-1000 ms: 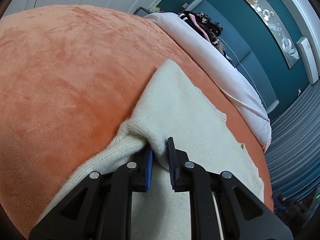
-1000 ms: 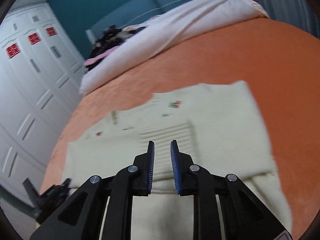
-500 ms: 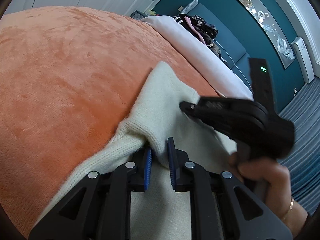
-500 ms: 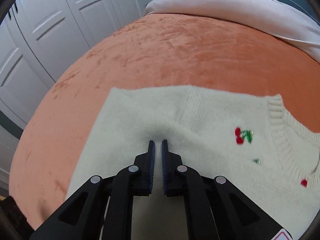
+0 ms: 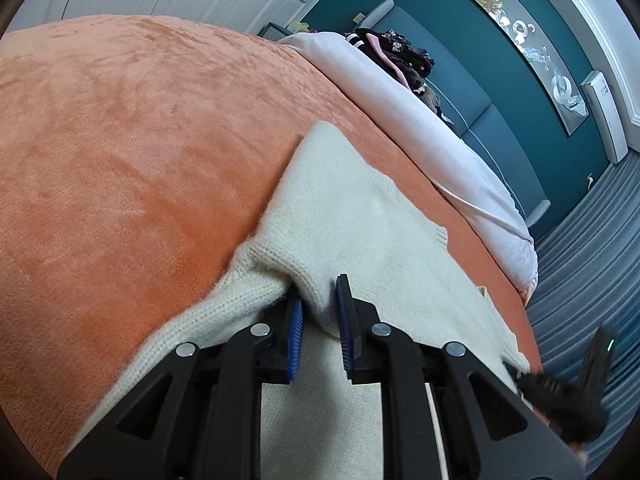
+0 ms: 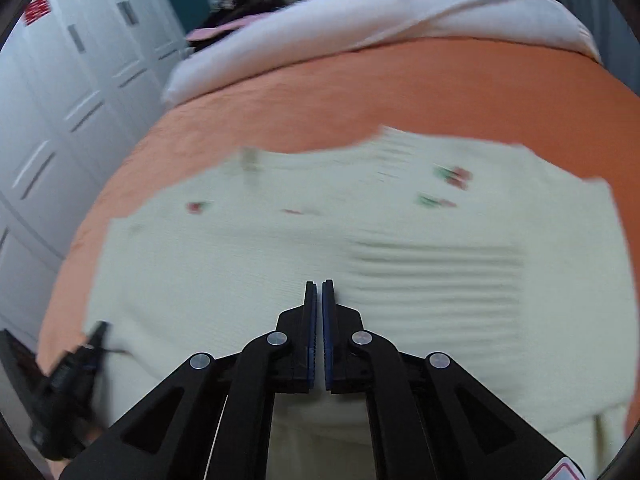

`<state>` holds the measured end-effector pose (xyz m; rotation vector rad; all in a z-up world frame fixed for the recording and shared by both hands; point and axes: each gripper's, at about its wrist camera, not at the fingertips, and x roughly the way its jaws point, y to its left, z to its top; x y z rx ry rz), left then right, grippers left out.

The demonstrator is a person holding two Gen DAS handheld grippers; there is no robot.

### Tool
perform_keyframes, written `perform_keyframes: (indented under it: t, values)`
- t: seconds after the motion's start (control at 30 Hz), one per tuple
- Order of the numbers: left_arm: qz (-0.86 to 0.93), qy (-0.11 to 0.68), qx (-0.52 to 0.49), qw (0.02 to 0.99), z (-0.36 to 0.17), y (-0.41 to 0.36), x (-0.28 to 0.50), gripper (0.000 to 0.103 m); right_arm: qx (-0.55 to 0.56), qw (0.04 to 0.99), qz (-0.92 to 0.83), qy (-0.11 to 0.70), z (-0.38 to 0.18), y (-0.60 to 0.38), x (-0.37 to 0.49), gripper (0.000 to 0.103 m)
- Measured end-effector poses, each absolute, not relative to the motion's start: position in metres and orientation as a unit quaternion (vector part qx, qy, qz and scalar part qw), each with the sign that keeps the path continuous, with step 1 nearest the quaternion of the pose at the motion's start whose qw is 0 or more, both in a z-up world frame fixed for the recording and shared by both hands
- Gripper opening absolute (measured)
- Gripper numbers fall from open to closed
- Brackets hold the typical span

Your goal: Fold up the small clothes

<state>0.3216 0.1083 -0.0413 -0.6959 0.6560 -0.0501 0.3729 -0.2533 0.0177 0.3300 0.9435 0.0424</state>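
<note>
While the cream knitted sweater (image 5: 360,232) lies spread on the orange plush blanket (image 5: 120,140), the left gripper (image 5: 319,300) pinches a raised fold of its knit between the 2 blue-padded fingers (image 5: 295,332), at the near left edge of the garment. From that pinch the fabric runs away flat toward the far side, where a ribbed edge (image 5: 440,236) shows.

On the right wrist view, which is blurred, the right gripper (image 6: 319,292) has its fingers pressed together with nothing between them, and it hangs over the sweater's front near the ribbed band (image 6: 436,280); whether the tips touch the knit cannot be told. Small red and green embroidered cherries (image 6: 454,176) dot the chest. The same view catches the left gripper's dark body at the lower left corner of the garment, and the left wrist view shows the right gripper's blurred black body (image 5: 568,396) low at the right.

Beyond the sweater, a pale pink duvet (image 5: 420,128) lies rolled along the far side of the bed, with a heap of dark clothes (image 5: 400,52) on top of it. Behind that are a teal headboard (image 5: 472,92) and teal wall carrying a long framed picture (image 5: 528,44). White wardrobe doors (image 6: 60,100) with red stickers stand along 1 side. Nothing lies on the sweater itself.
</note>
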Motion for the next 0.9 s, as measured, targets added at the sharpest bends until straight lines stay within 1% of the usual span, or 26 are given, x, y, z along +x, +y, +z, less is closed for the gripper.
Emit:
perform_keyframes:
  t: [0.07,0.1,0.13,0.2,0.23,0.27,0.3,0.33,0.37,0.4,0.43,0.47,0.53,0.67,0.73,0.77,0.9]
  values:
    - [-0.022,0.319,-0.333,0.887,-0.04,0.108,0.323,0.016,0.208,0.871,0.024,0.444,0.018,-0.293,0.35,0.0]
    - [-0.021,0.321,-0.333,0.886,-0.039,0.108,0.324,0.016,0.202,0.874,-0.002,0.441,0.027,-0.302,0.337,0.001]
    - [-0.02,0.324,-0.333,0.885,-0.038,0.108,0.325,0.016,0.196,0.879,-0.022,0.435,0.036,-0.309,0.323,0.014]
    - [-0.02,0.336,-0.336,0.88,-0.034,0.11,0.327,0.017,0.208,0.883,-0.035,0.42,0.051,-0.324,0.286,0.016]
    - [-0.022,0.347,-0.334,0.876,-0.03,0.111,0.328,0.017,0.214,0.882,-0.04,0.419,0.055,-0.331,0.265,0.021]
    - [-0.024,0.359,-0.327,0.874,-0.024,0.112,0.326,0.02,0.218,0.88,-0.049,0.42,0.057,-0.337,0.244,0.034]
    - [-0.023,0.37,-0.315,0.874,-0.017,0.114,0.318,0.03,0.221,0.877,-0.058,0.422,0.059,-0.344,0.218,0.042]
    - [-0.022,0.379,-0.303,0.874,-0.009,0.115,0.307,0.038,0.222,0.875,-0.065,0.425,0.058,-0.351,0.193,0.055]
    - [-0.014,0.386,-0.288,0.876,0.001,0.118,0.291,0.065,0.222,0.873,-0.075,0.428,0.058,-0.358,0.164,0.062]
    - [-0.001,0.385,-0.279,0.88,0.011,0.122,0.271,0.09,0.225,0.869,-0.082,0.433,0.054,-0.364,0.138,0.064]
    - [0.007,0.378,-0.274,0.884,0.019,0.127,0.25,0.094,0.229,0.864,-0.084,0.441,0.051,-0.369,0.115,0.067]
    - [0.012,0.375,-0.271,0.887,0.026,0.133,0.229,0.095,0.236,0.856,-0.087,0.452,0.047,-0.373,0.09,0.067]
    - [0.01,0.396,-0.271,0.877,0.031,0.147,0.192,0.096,0.266,0.838,-0.083,0.469,0.036,-0.378,0.046,0.07]
    - [0.0,0.462,-0.316,0.828,0.011,0.171,0.132,0.096,0.349,0.801,-0.046,0.484,0.018,-0.37,-0.018,0.071]
    - [-0.012,0.448,-0.294,0.844,0.015,0.167,0.109,0.096,0.365,0.798,-0.03,0.478,0.015,-0.359,-0.032,0.073]
    - [-0.011,0.455,-0.28,0.845,0.016,0.161,0.105,0.097,0.368,0.798,-0.023,0.476,0.014,-0.353,-0.035,0.074]
    - [-0.023,0.47,-0.293,0.833,0.013,0.146,0.104,0.097,0.403,0.786,0.036,0.468,0.009,-0.328,-0.026,0.074]
